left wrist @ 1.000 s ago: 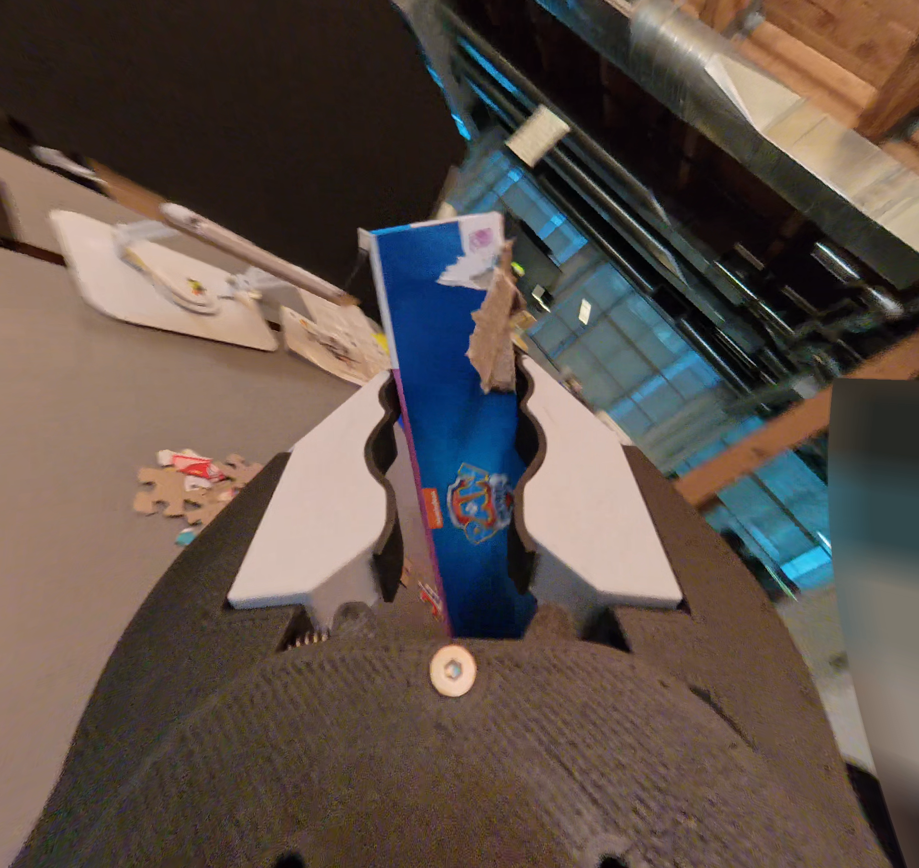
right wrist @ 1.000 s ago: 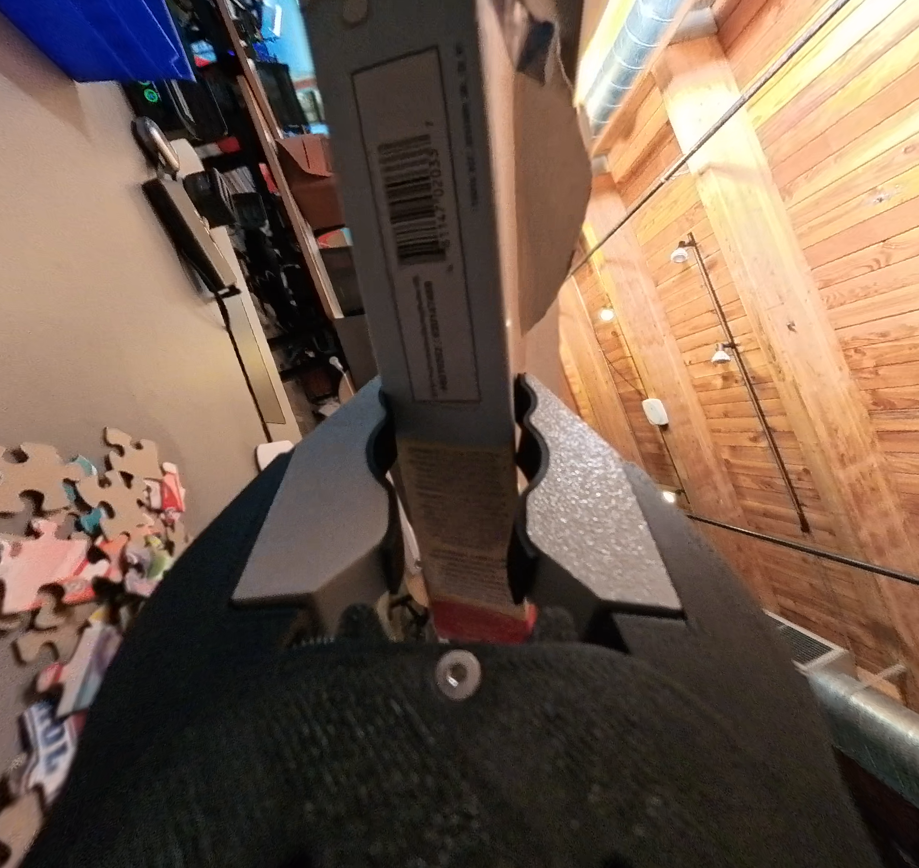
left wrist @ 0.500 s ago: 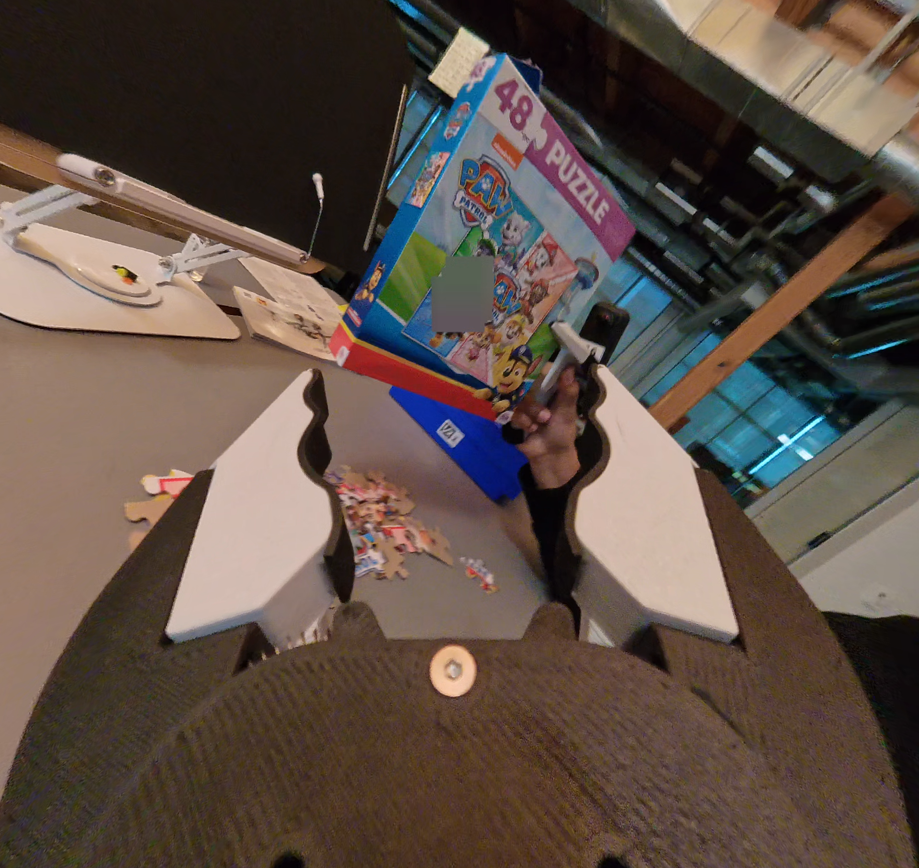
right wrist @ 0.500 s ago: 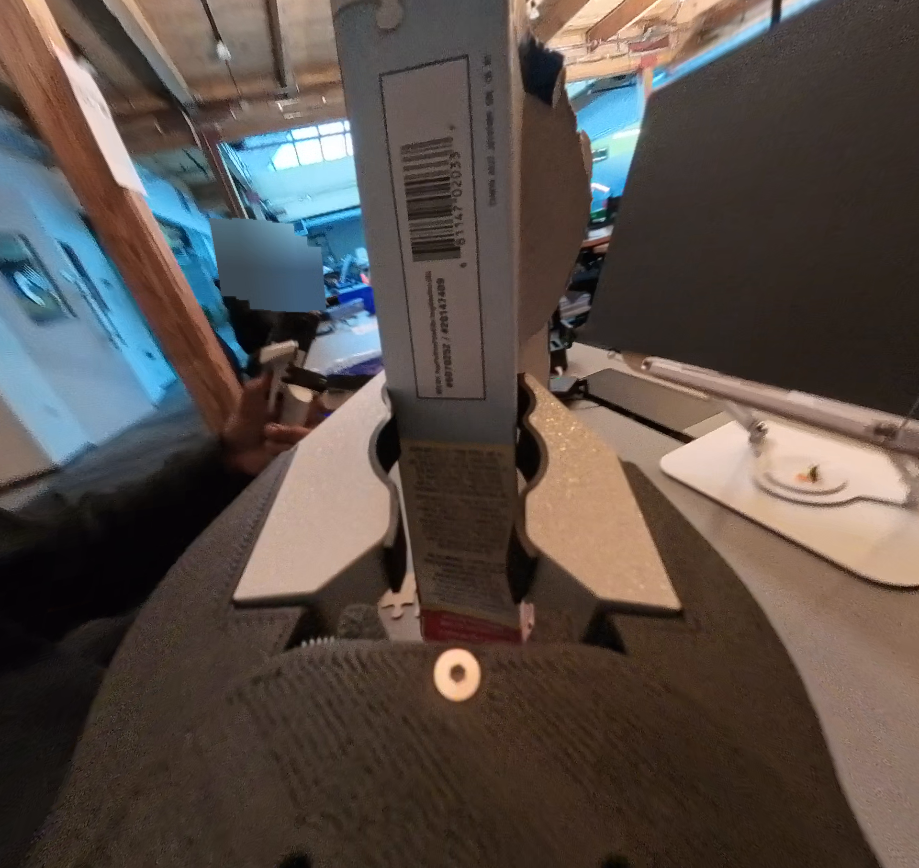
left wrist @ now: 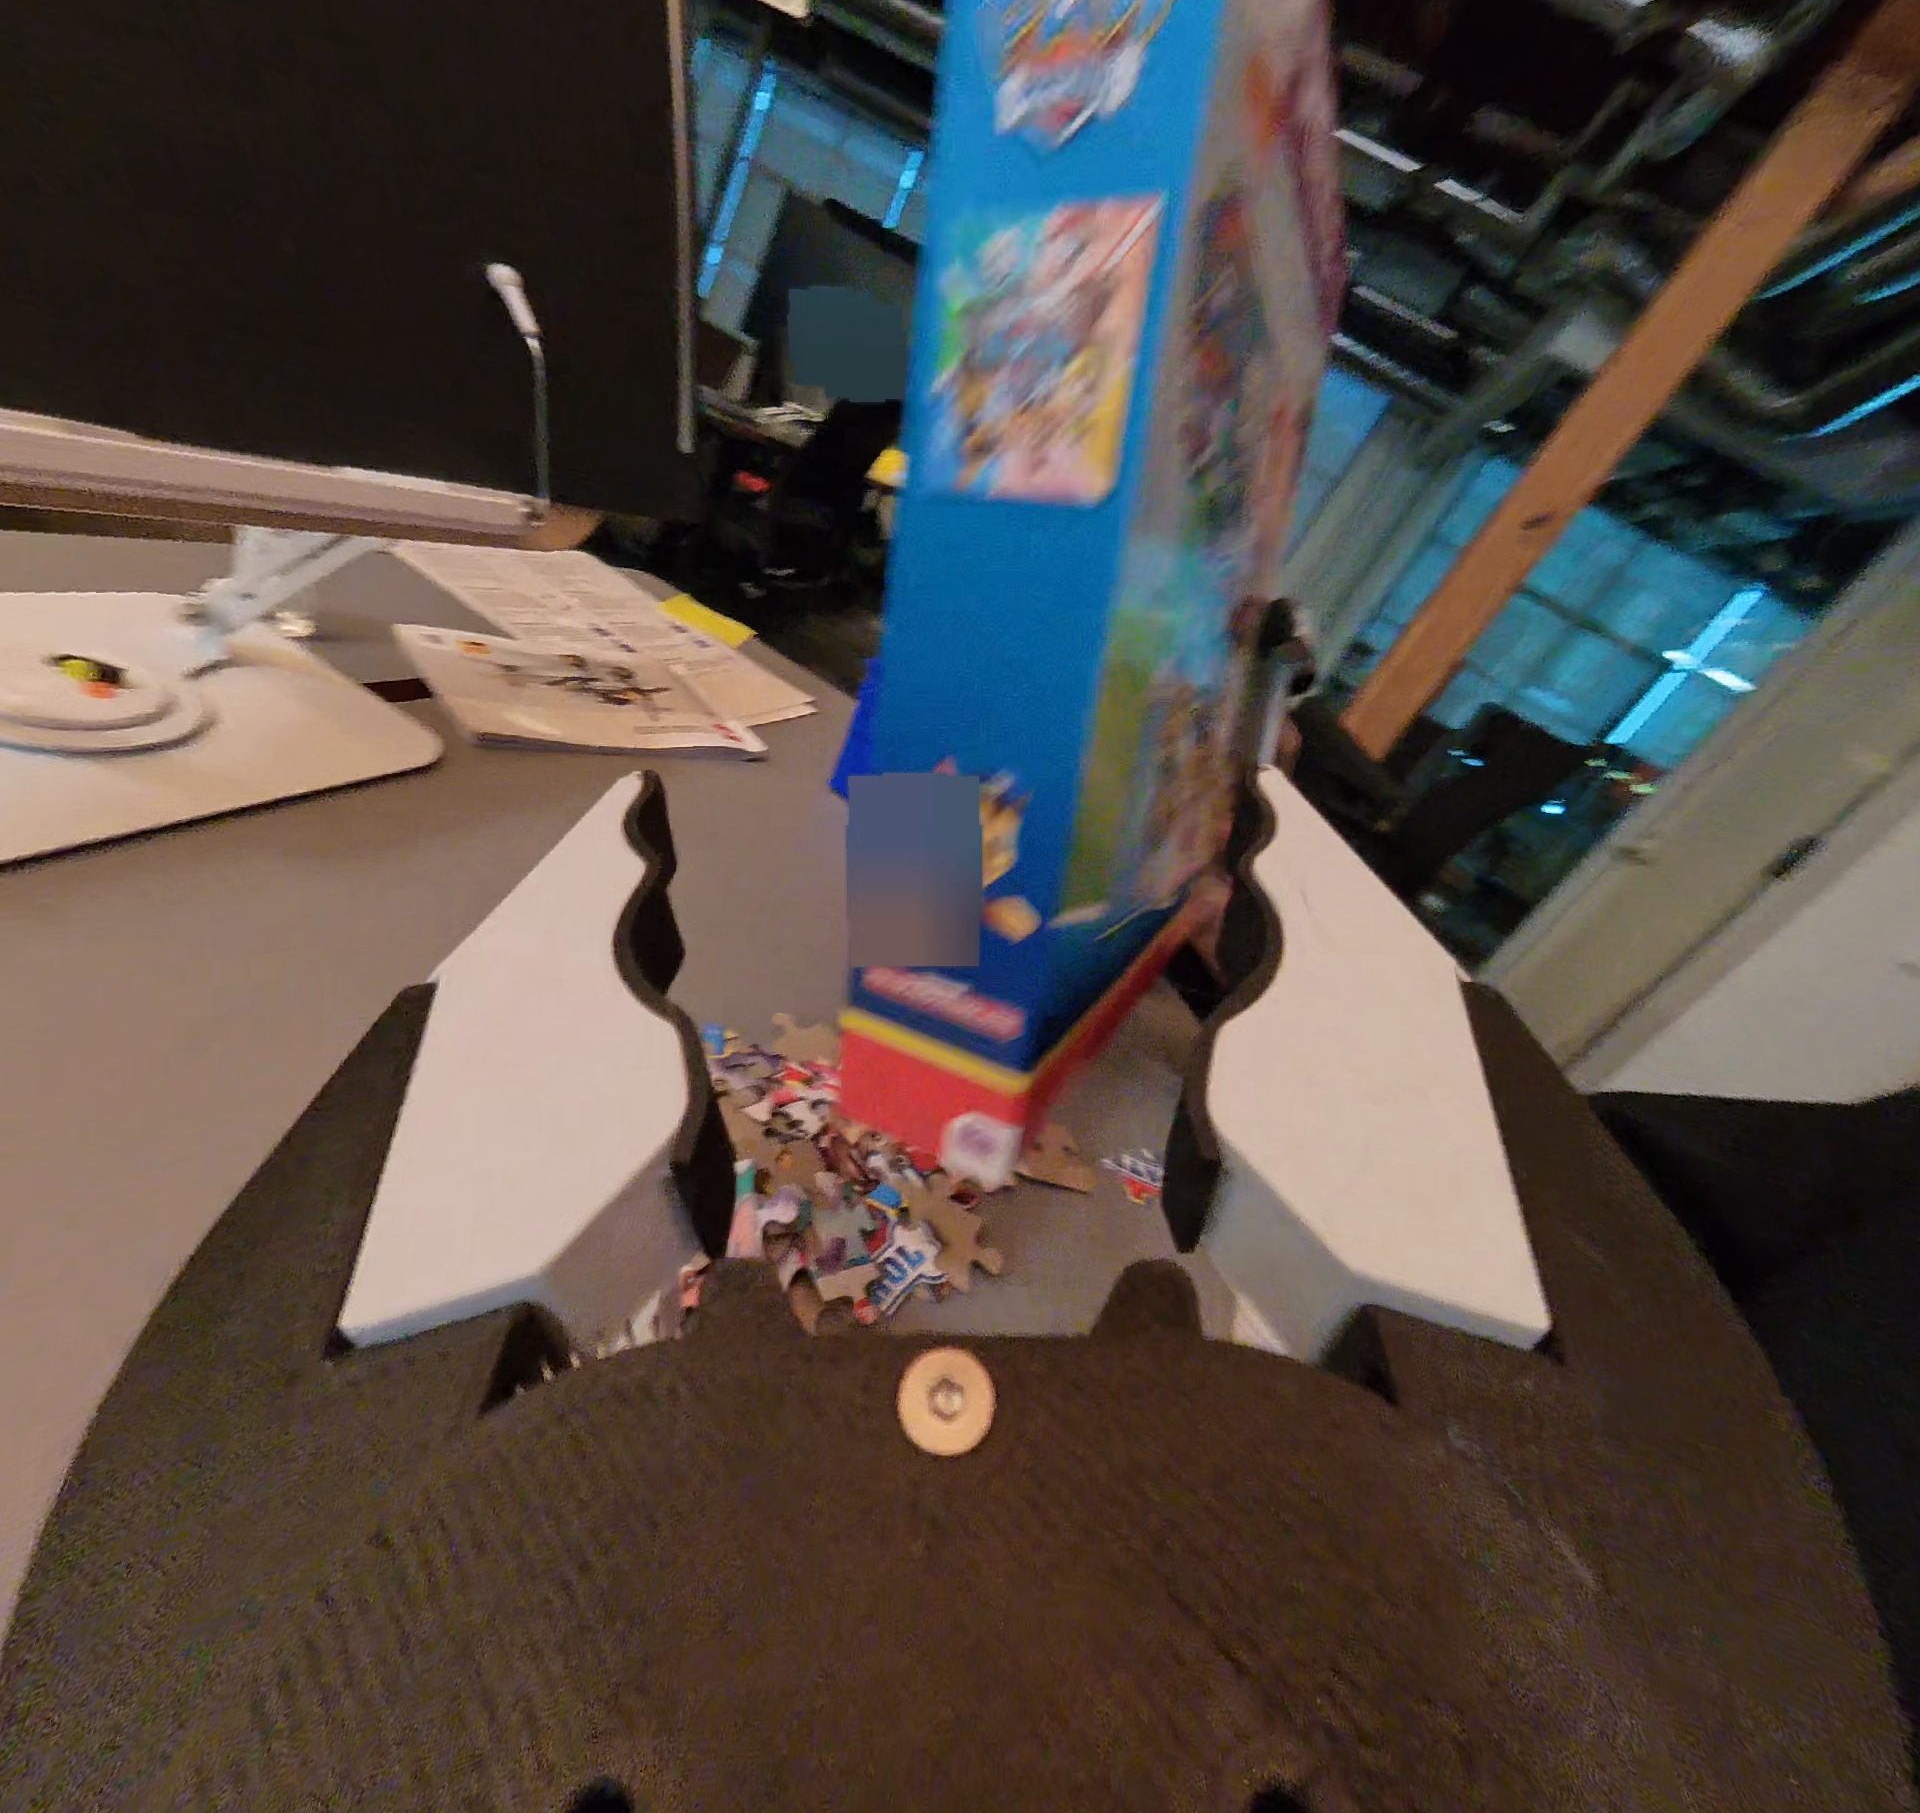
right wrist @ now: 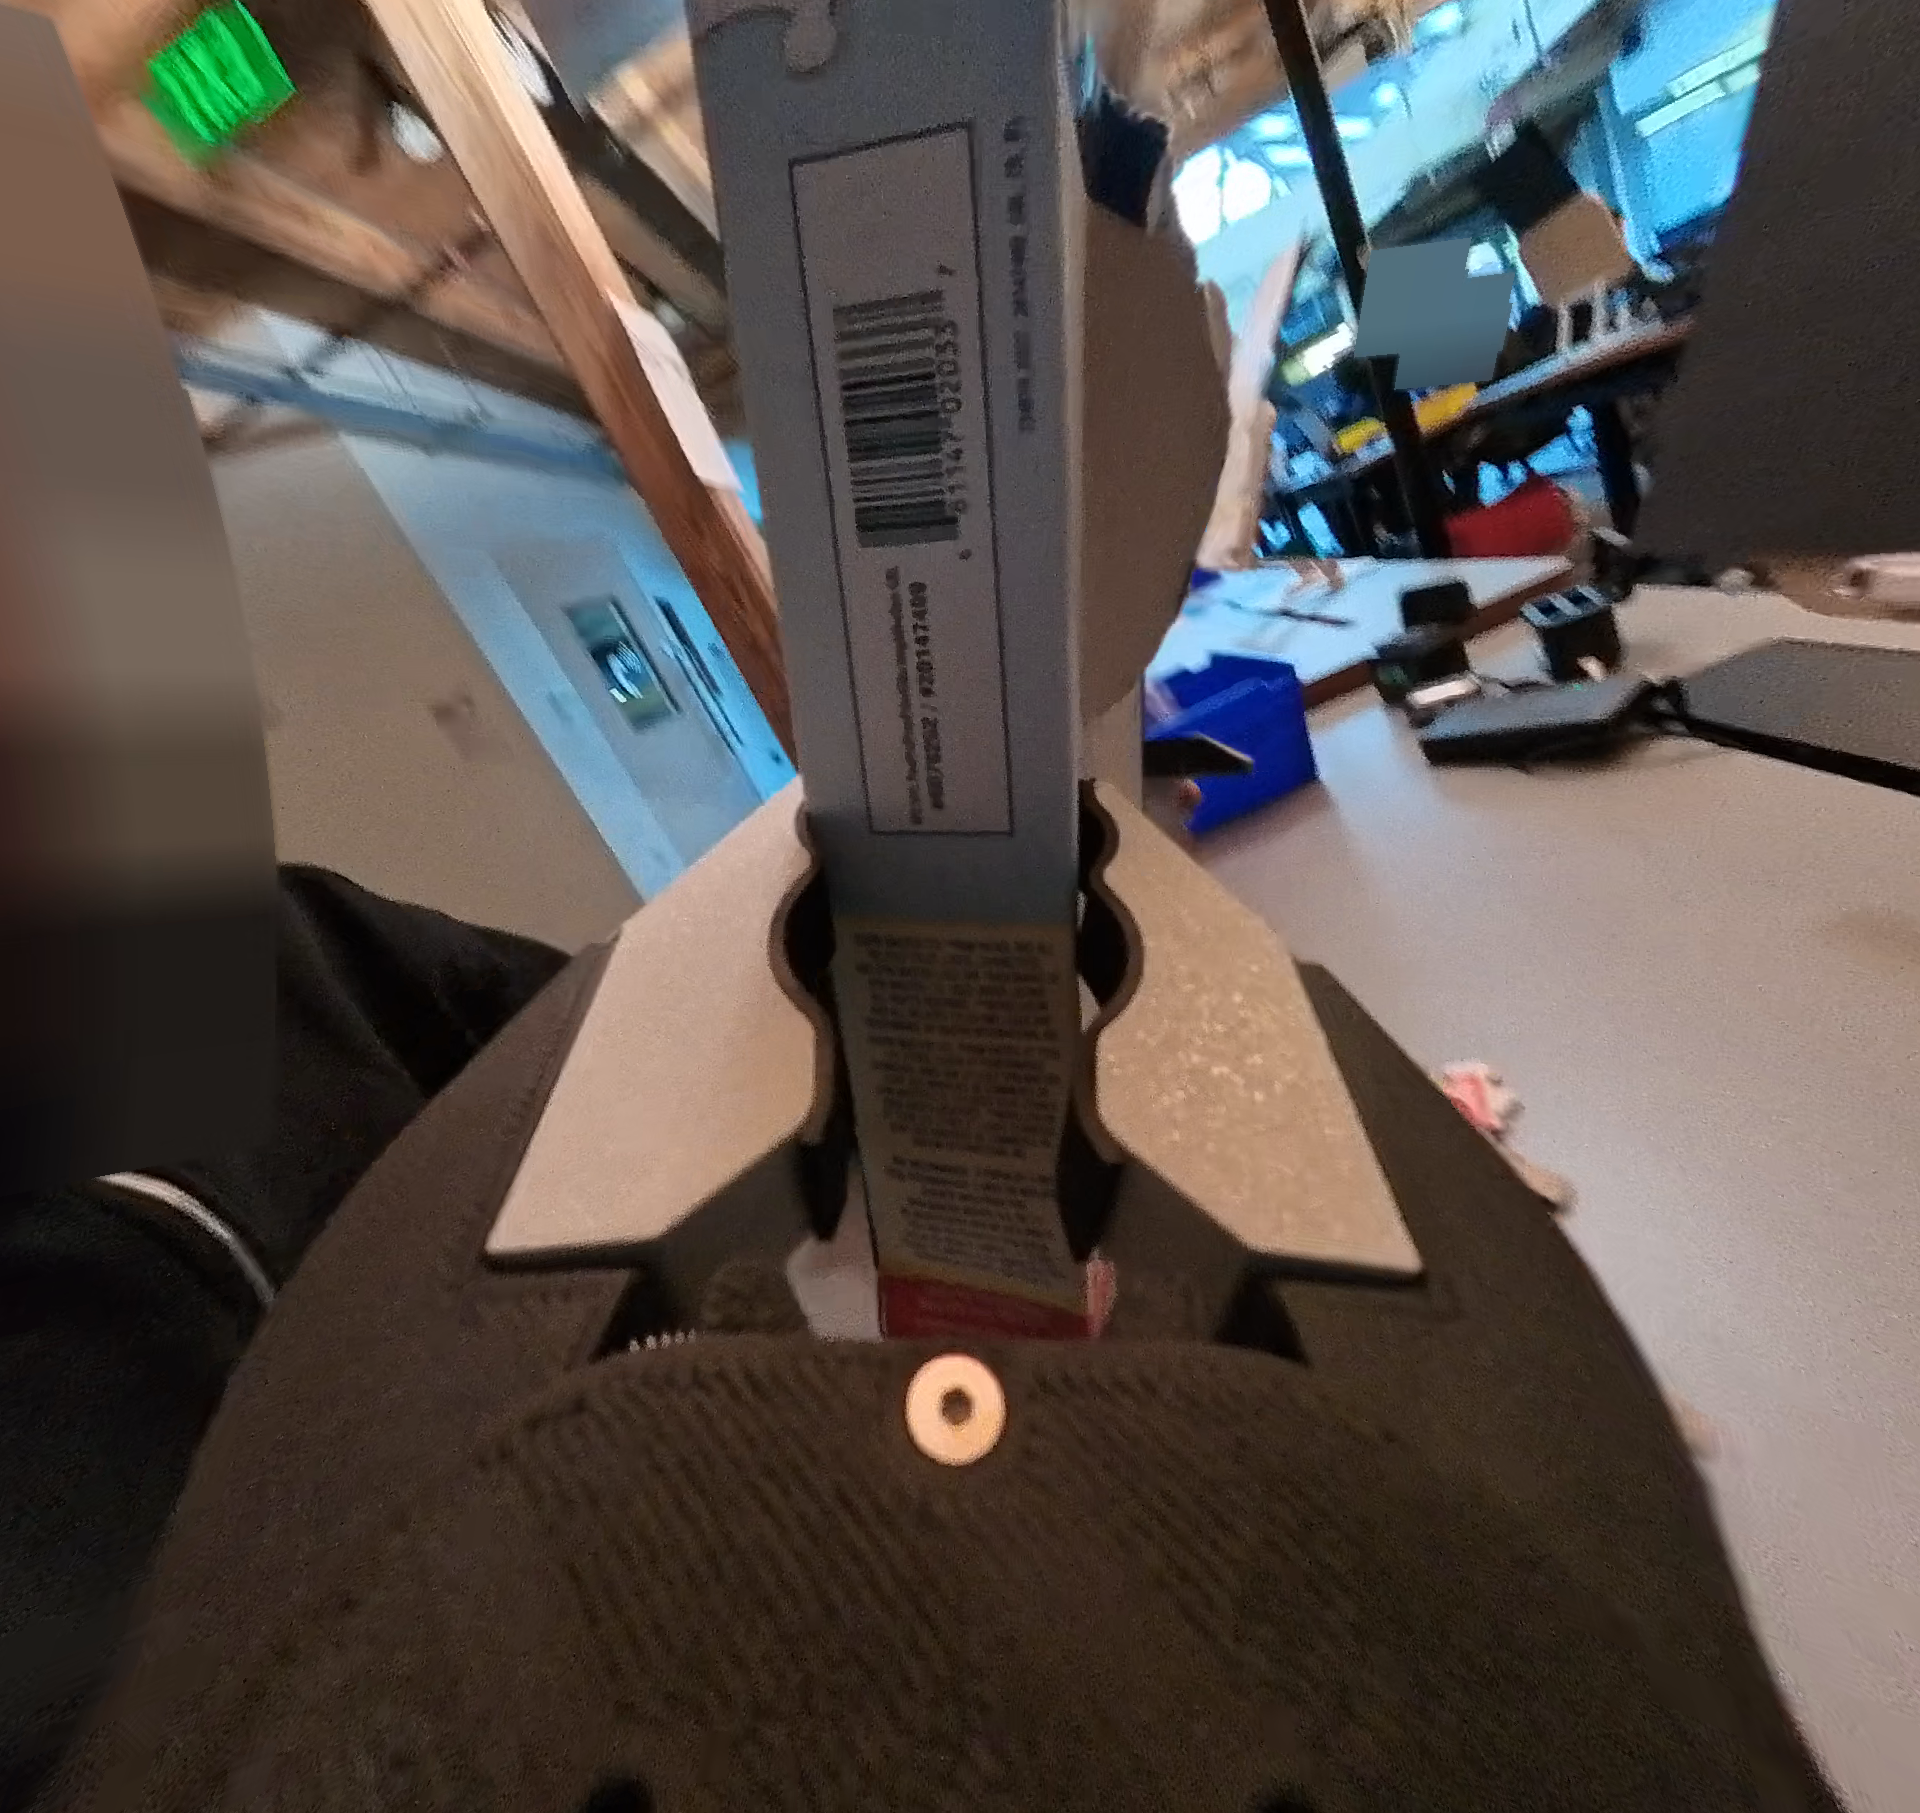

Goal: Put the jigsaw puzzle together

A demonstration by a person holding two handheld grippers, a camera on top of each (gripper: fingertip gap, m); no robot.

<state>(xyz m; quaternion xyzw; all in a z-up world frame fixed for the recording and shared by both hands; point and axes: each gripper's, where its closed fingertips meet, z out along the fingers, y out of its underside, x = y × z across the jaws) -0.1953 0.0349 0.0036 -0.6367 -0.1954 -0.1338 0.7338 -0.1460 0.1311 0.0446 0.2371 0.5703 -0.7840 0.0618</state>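
The right tool is clamping a puzzle box by its narrow barcode side, both pads pressing the cardboard faces, so the box is standing upright out of the grip with a loose end flap hanging open beside it. Seen from the left wrist view, the same puzzle box is hovering on end above a heap of puzzle pieces on the grey worktop, its red bottom corner just over the pile; holding it vertical like this is probably keeping the opening aimed at the heap.

The left tool is spread wide and gripping nothing: the box is sitting between the fingers in the picture but farther off, and motion blur is making its right edge hard to separate from the right finger.

To the left, a white lamp base and a booklet are lying well apart from the pile, leaving bare worktop between. In the right wrist view a blue bin is standing farther back, with open surface in front of it and a stray piece near the edge.
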